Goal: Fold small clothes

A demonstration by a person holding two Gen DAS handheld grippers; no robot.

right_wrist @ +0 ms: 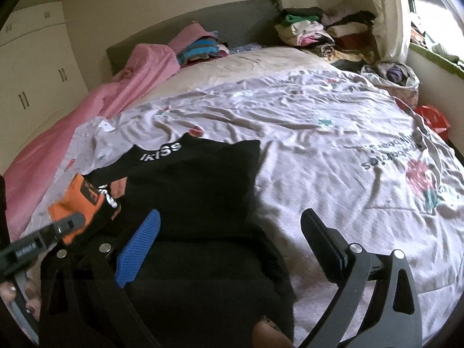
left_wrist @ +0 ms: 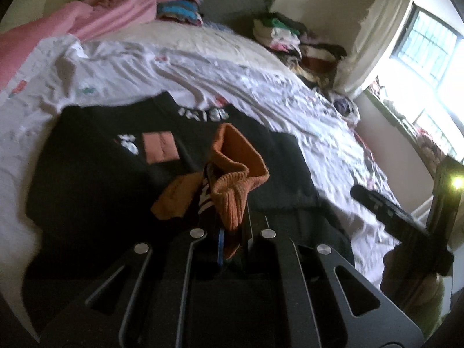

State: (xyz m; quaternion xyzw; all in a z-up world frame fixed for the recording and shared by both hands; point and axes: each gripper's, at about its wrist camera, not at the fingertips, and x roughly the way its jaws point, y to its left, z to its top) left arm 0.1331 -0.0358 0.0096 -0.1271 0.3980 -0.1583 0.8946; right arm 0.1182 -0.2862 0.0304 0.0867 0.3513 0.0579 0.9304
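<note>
- Left gripper: jaws closed on the orange ribbed cuff of a black garment, the cuff bunched up between the fingers.
- Same clamp shows in the right wrist view at the left edge: left gripper pinching the orange cuff.
- Right gripper: jaws wide apart, nothing between them; blue pad visible on the left finger, dark finger on the right over the bedsheet.
- In the left wrist view the right gripper shows only as a dark finger at the right edge, above the sheet.
- Black garment lies spread on the near part of the bed, white "IKISS" lettering at its far edge, a pink-orange square patch on the front.
- Bedsheet is white, wrinkled, with small prints and a strawberry graphic on the right.
- Pink blanket along the left side of the bed.
- Piles of folded clothes at the headboard end, right corner; a striped blue pile beside the pink blanket.
- Window with curtain on the right.
</note>
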